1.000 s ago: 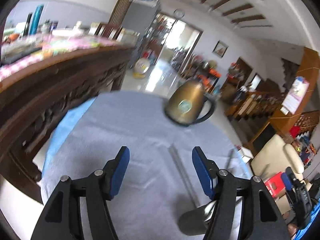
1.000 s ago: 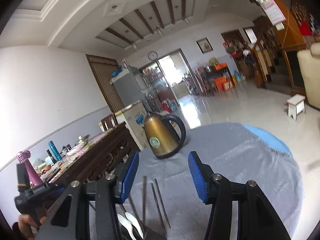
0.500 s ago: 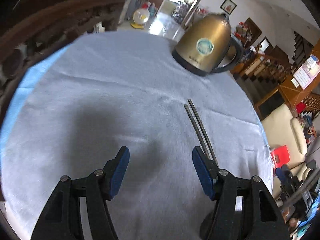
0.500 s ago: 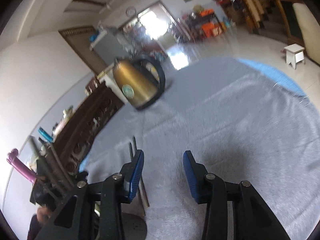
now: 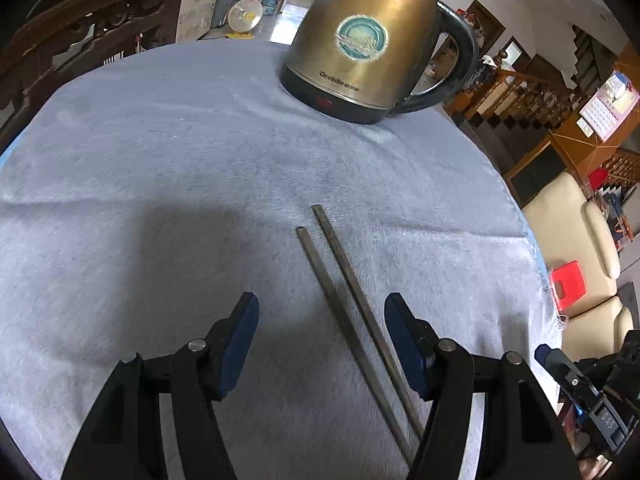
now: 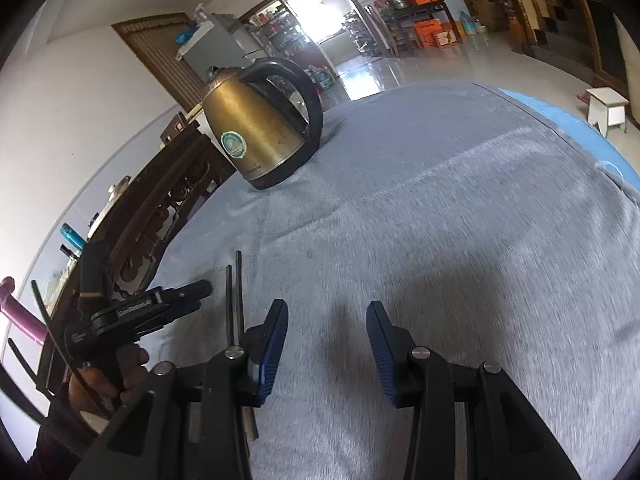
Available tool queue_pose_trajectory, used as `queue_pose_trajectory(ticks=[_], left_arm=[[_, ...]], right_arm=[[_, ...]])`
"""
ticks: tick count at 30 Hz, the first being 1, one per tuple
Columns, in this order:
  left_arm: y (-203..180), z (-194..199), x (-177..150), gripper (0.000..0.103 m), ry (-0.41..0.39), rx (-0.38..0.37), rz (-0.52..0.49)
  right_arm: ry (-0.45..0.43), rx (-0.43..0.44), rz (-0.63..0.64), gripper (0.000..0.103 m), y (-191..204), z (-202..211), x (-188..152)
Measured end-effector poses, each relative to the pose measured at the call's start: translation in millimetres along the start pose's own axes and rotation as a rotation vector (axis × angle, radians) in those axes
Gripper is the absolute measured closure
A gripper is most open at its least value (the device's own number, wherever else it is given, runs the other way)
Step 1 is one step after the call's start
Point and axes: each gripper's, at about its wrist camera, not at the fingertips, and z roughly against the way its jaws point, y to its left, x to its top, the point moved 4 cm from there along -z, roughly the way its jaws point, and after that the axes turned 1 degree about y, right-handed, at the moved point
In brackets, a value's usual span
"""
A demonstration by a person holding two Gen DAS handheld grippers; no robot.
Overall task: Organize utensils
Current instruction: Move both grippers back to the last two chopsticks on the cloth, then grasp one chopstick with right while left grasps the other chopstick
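Two dark chopsticks (image 5: 344, 300) lie side by side on the grey tablecloth (image 5: 160, 160). My left gripper (image 5: 320, 304) is open and hangs low over them. The chopsticks run between its blue pads, nearer the right one, and nothing presses on them. My right gripper (image 6: 327, 312) is open over bare cloth with nothing between its fingers. In the right wrist view the chopsticks (image 6: 234, 300) lie just left of its left finger, and the left gripper (image 6: 160, 304), held by a hand (image 6: 100, 380), is beside them.
A brass-coloured electric kettle (image 5: 360, 40) with a black handle stands at the far side of the round table (image 6: 260, 132). A dark carved wooden sideboard (image 6: 160, 208) runs along the left. A cream sofa (image 5: 580, 240) and a red stool (image 5: 568, 284) lie beyond the right edge.
Both grippers came down toward the table and tilted downward. The chopsticks now lie between the left gripper's fingers. The right gripper's jaws narrowed a little.
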Motion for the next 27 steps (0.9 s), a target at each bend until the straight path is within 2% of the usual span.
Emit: queue_pose_trajectory(ticks=[9, 12, 16, 19, 21, 22, 27], left_arm=[[-7.7, -14.9, 7.7, 0.037, -0.003, 0.043, -0.086], [-8.9, -17.4, 9.2, 0.044, -0.009, 0.071, -0.144], [-5.8, -18.2, 10.2, 0.067, -0.006, 0.114, -0.22], [9.9, -14.1, 14.5, 0.09, 0.006, 0.096, -0.19], [20.7, -9.4, 14.6, 0.09, 0.018, 0.068, -0.144], [24.8, -6.8, 14.4, 0.09, 0.019, 0.063, -0.126], [40.8, 15.7, 9.5, 0.09, -0.021, 0.051, -0.067]], right_arm=[[0.024, 0.026, 0.05, 0.059, 12.7, -21.8, 9.6], [0.035, 0.033, 0.054, 0.059, 15.1, -28.1, 10.9], [0.056, 0.045, 0.076, 0.059, 20.1, -40.6, 15.4], [0.078, 0.078, 0.109, 0.059, 31.3, -56.3, 24.0], [0.109, 0.108, 0.143, 0.06, 43.8, -73.0, 30.4], [0.123, 0.125, 0.157, 0.063, 50.6, -80.9, 32.9], [0.238, 0.214, 0.249, 0.069, 91.6, -129.4, 33.9]])
